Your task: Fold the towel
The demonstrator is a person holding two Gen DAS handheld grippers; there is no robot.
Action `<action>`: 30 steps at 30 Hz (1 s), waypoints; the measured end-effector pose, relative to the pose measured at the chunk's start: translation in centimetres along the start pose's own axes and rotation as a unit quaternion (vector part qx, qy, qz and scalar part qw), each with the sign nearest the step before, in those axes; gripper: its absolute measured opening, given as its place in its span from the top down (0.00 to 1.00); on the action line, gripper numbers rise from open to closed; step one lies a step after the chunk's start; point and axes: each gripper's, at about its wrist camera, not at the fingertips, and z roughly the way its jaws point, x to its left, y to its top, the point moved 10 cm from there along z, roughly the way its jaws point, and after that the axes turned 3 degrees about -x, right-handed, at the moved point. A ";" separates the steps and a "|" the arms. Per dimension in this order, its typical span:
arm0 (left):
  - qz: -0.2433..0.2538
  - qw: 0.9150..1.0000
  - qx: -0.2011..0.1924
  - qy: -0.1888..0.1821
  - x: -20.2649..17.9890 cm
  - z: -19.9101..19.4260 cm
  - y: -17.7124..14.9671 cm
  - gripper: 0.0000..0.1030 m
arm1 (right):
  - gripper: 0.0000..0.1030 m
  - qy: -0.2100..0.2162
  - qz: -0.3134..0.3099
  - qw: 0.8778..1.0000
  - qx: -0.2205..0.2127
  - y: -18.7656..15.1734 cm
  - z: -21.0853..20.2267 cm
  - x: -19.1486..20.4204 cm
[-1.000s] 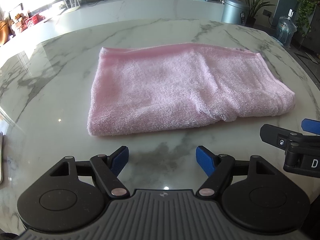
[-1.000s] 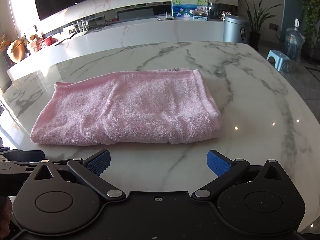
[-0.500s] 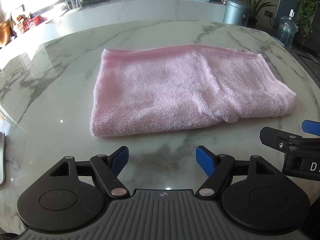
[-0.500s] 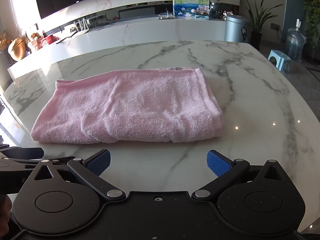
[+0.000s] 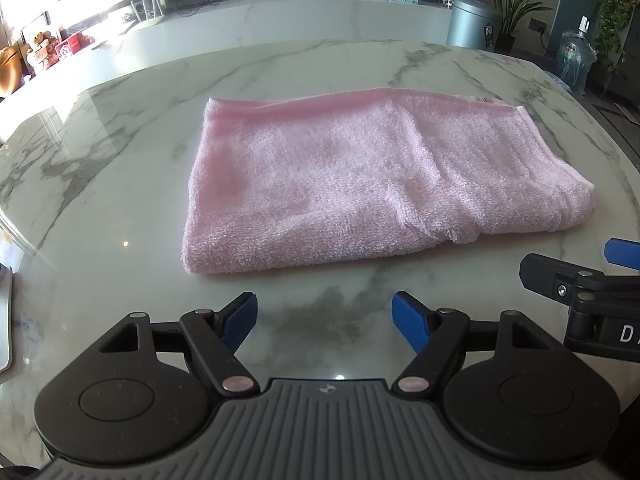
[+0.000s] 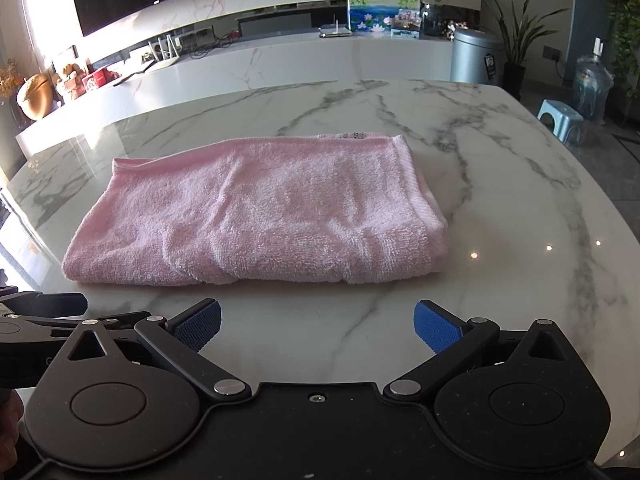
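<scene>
The left gripper has its two blue-padded fingers spread wide apart, and nothing is between them; they touch nothing and hang just above the marble table. The right gripper is released in the same way, its fingers wide apart and empty. The two tools are side by side: the right gripper shows at the right edge of the left wrist view, and the left gripper shows at the left edge of the right wrist view.

Just ahead of both pairs of fingers lies the pink towel, already folded into a thick rectangle and flat on the table, apart from the fingertips. In the right wrist view the towel has its folded near edge toward the fingers, and a small white label shows at its far edge.

Farther away stand a grey bin and a blue stool.
</scene>
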 end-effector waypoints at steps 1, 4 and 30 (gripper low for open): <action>0.000 1.000 0.000 0.000 0.0 0.0 0.0 0.29 | 0.00 0.000 0.000 1.000 0.000 0.0 0.0 0.0; 0.001 1.000 0.001 0.000 0.0 0.0 0.0 0.29 | 0.00 0.001 0.000 1.000 0.001 0.0 0.0 0.0; 0.001 1.000 0.002 -0.008 -0.3 0.0 -0.1 0.29 | 0.00 0.004 0.000 1.000 0.006 -0.2 0.2 0.2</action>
